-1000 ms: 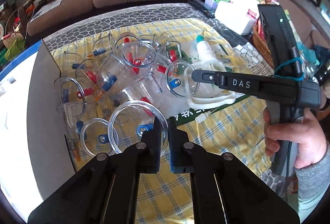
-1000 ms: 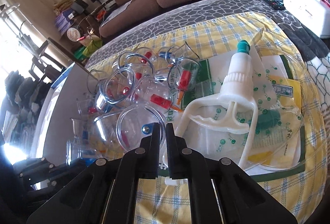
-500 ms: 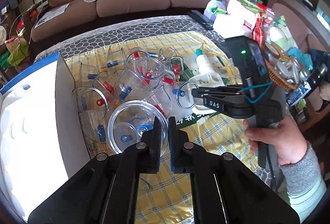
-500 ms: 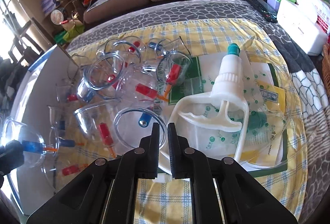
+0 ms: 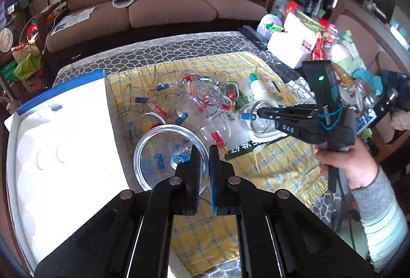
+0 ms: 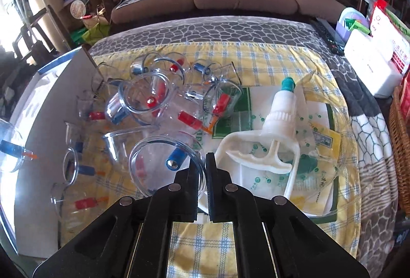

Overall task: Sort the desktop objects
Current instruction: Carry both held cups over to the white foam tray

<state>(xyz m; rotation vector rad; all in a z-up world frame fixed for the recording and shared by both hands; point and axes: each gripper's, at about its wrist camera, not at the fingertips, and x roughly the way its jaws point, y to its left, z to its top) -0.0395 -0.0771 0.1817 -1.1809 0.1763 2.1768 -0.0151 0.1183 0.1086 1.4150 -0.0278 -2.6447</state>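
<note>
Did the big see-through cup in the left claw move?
Yes. The big clear cup, pinched in the left claw, rose off the yellow checked cloth toward the white box.

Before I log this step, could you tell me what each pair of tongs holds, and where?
Left tongs: a clear cup, by its rim. Right tongs: another clear cup, also by the rim.

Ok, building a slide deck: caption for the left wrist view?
Left gripper pinching the rim of a clear cup beside the white tray; right gripper holds another.
</note>
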